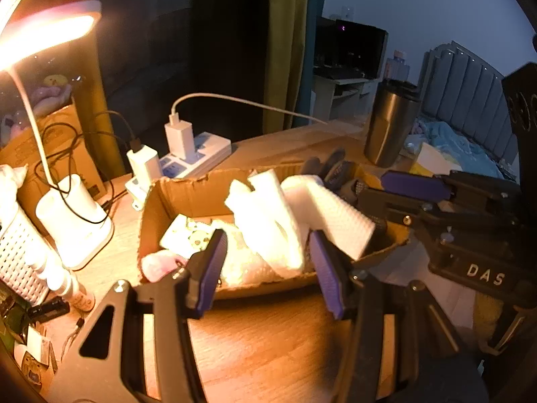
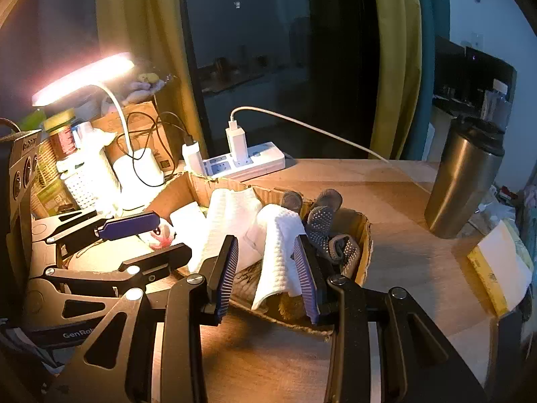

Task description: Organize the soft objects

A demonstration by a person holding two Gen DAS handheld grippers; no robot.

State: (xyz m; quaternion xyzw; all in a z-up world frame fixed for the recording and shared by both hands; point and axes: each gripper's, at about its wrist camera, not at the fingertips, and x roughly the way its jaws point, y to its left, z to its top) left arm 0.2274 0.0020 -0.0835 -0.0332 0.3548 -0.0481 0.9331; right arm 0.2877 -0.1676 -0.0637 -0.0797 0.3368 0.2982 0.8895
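Note:
A shallow cardboard box [image 1: 174, 188] [image 2: 364, 235] sits on the wooden table. A white waffle cloth [image 1: 278, 215] [image 2: 278, 245] lies draped across it, over the near rim. Grey dotted gloves [image 2: 319, 221] [image 1: 335, 168] lie at its right end, a pink soft toy [image 1: 157, 263] [image 2: 161, 235] and bubble wrap [image 1: 238, 262] at its left. My left gripper [image 1: 268, 265] is open, jaws on either side of the cloth's near fold. My right gripper [image 2: 266, 272] is open around the cloth's hanging end, not pinching it. Each gripper shows in the other's view: the right [image 1: 396, 188], the left [image 2: 141, 235].
A lit desk lamp [image 1: 74, 221] [image 2: 134, 168] stands left of the box, with a white perforated basket [image 1: 16, 255] beside it. A power strip [image 1: 198, 154] [image 2: 248, 163] with chargers and cables lies behind. A steel tumbler [image 1: 389, 124] [image 2: 463, 178] stands at the right; yellow-edged paper [image 2: 496, 268] lies near it.

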